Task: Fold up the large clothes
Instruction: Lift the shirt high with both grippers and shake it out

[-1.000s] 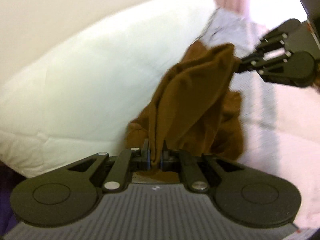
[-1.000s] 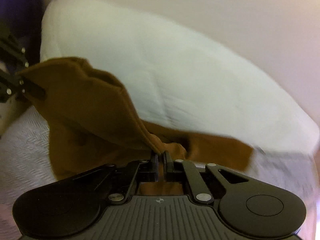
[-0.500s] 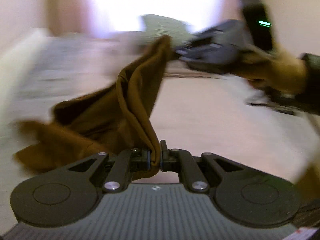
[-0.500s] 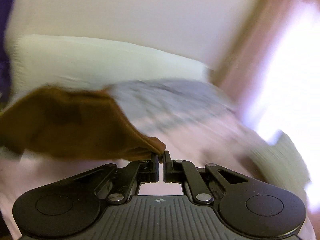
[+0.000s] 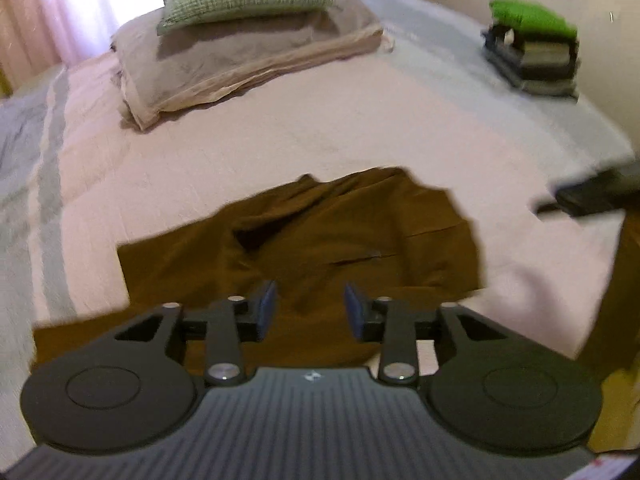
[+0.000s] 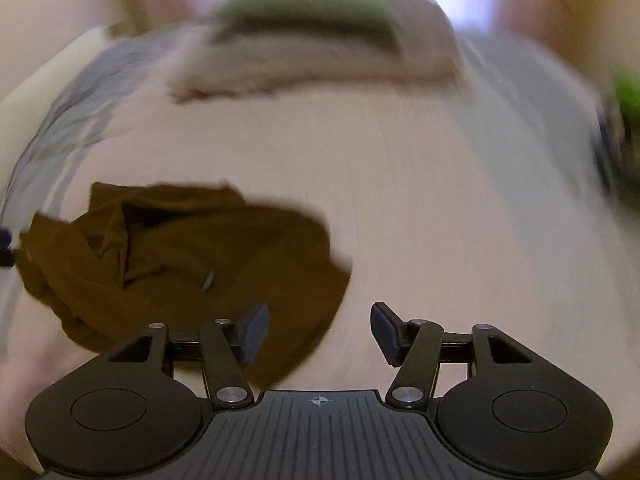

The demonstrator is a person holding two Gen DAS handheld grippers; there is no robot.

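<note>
Pink bedspread (image 5: 320,128) bears brown garment (image 5: 320,240), pillows (image 5: 248,40), folded stack (image 5: 532,48).

Left hand-held gripper (image 5: 310,312) just opened, nothing gripped, brown garment (image 5: 320,240) on bed (image 5: 280,132)

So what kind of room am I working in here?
Most likely a bedroom: the brown garment lies on a bed with a pale pink cover, pillows are stacked at its far end, and a stack of folded clothes sits by the wall.
</note>
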